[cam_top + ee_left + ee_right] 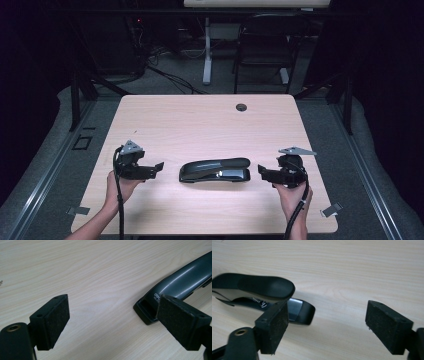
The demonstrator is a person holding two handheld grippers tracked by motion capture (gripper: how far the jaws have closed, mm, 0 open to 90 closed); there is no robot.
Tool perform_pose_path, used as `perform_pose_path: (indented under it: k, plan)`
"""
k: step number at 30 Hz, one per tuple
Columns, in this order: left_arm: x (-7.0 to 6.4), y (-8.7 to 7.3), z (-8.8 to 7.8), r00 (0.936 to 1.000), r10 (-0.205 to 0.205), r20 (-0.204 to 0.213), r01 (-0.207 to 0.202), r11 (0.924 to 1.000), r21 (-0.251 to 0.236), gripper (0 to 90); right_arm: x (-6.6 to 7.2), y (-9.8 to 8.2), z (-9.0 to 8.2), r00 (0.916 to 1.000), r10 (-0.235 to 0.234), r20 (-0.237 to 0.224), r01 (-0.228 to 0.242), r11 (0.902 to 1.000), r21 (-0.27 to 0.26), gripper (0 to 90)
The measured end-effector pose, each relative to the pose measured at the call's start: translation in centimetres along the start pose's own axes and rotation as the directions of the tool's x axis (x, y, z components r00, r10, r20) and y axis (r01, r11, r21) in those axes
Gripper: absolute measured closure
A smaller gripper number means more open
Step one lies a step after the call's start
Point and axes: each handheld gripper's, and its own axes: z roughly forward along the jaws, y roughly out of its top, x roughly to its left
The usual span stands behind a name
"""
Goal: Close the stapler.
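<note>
On either side of the black stapler (215, 170), the two grippers stand with jaws spread and nothing between their pads. Left gripper (158, 167): released, jaws wide apart, pointing at the stapler's left end from just beside it, not touching. In the left gripper view (110, 317) the pads frame bare wood, and the stapler's hinged end (175, 290), with small white lettering on it, lies just past the far pad. Right gripper (262, 171): released, jaws wide apart, its tips just off the stapler's right end with a narrow gap of table visible. In the right gripper view (329, 322) the stapler's front (262, 293) sits beyond the near pad, top arm raised slightly over the metal plate; neither pad presses on it.

Stapler: flat on its base, lengthwise between the two grippers, on the near half of the light wooden table (200, 120). A round cable hole (241, 107) sits in the tabletop well beyond the stapler, toward the far edge. A dark chair (265, 45) stands on the floor farther off, behind the table.
</note>
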Motion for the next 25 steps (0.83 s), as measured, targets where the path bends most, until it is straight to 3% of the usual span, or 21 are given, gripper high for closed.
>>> perform_pose_path:
  k: [8,20,25]
  plan:
    - [0.1,-0.1,0.2,1.0000,-0.004,0.005,0.004,0.9998,0.021,8.5,-0.9,-1.7,-0.2,0.9992,0.007,0.038,-0.008,0.9997,0.024,9.0]
    - [0.4,-0.3,0.7,0.9998,-0.016,0.010,0.015,0.9984,0.054,3.7,-2.0,-4.4,0.6,0.9972,0.022,0.072,-0.029,0.9943,0.102,0.8]
    - [0.7,-0.4,1.0,0.9998,-0.017,0.011,0.016,0.9972,0.073,2.7,-2.6,-5.2,0.8,0.9962,0.031,0.081,-0.039,0.9942,0.100,0.0]
